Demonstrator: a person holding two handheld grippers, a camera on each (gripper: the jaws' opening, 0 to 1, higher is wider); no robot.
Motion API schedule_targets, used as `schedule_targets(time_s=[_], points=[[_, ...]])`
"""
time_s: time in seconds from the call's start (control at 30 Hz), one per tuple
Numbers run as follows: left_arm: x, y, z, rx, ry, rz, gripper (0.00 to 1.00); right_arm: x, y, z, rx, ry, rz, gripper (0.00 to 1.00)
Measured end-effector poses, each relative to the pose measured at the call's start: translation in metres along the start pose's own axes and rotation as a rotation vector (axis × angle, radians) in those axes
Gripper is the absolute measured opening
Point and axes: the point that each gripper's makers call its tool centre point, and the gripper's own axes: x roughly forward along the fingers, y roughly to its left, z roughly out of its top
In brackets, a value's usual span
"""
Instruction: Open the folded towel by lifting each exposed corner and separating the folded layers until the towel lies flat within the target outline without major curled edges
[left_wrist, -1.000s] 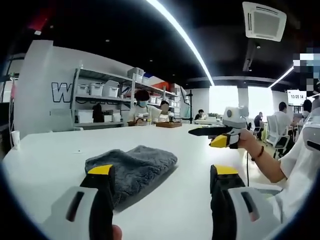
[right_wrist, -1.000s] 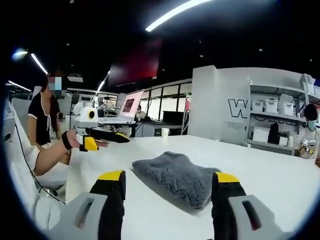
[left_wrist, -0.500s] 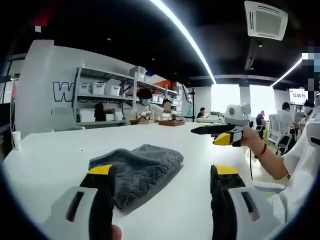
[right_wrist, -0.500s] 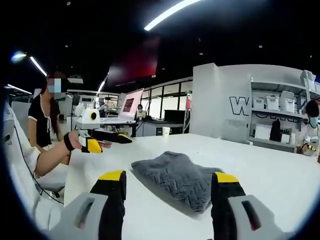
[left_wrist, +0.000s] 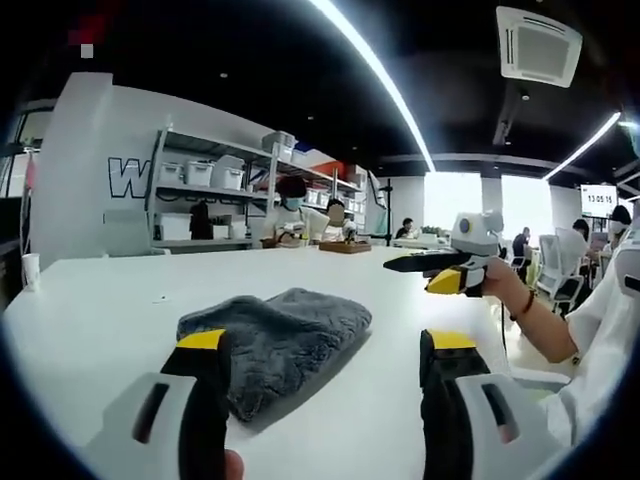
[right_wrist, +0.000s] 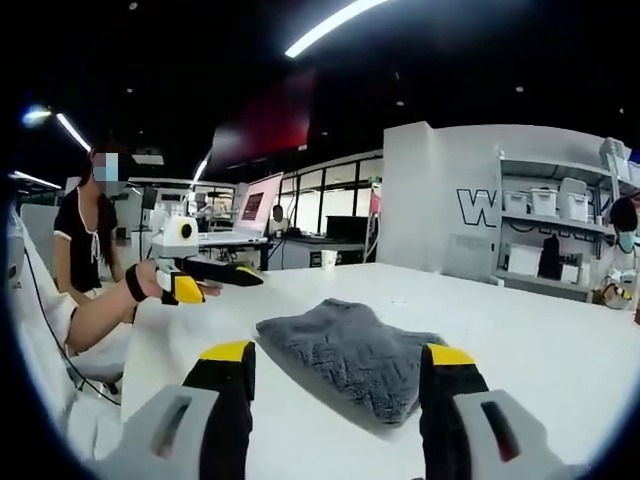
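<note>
Grey towel (left_wrist: 275, 340) folded in a thick pad, lying on the white table (left_wrist: 100, 310) — plush pile, layers stacked, edges rounded rather than flat. In the left gripper view it sits just ahead of the left gripper (left_wrist: 327, 350), overlapped at lower left by the near jaw's yellow tip; the other jaw stands well to the side over bare tabletop. Jaws spread wide, nothing between them.

Right gripper view: same towel (right_wrist: 345, 355) seen from the other side, lying between and beyond the two yellow-tipped jaws of the right gripper (right_wrist: 338, 355) — also spread wide, gripping nothing, not touching the cloth as far as can be told.

Each view catches the opposite gripper held above the table edge in the person's hand (left_wrist: 497, 283), black jaws pointing across the table, clear of the towel.

Background: metal shelving (left_wrist: 205, 200) with white bins against a white wall, an open laptop (right_wrist: 250, 215) on a far desk, people seated at tables.
</note>
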Motion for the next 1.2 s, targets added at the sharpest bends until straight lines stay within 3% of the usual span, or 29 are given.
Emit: schedule_targets(time_s=[0.73, 0.83, 1.1, 1.2], points=[[0.009, 0.011, 0.004, -0.013, -0.010, 0.015, 0.73, 0.010, -0.011, 0.001, -0.007, 0.009, -0.011, 0.61], [0.009, 0.009, 0.004, 0.023, -0.007, 0.014, 0.73, 0.012, -0.014, 0.001, -0.018, 0.002, -0.012, 0.58], [0.016, 0.014, 0.005, -0.005, -0.024, 0.028, 0.75, 0.016, -0.026, -0.002, 0.009, 0.003, -0.027, 0.54], [0.018, 0.013, 0.005, -0.062, -0.025, 0.013, 0.73, 0.016, -0.027, -0.004, 0.016, 0.019, -0.027, 0.54]])
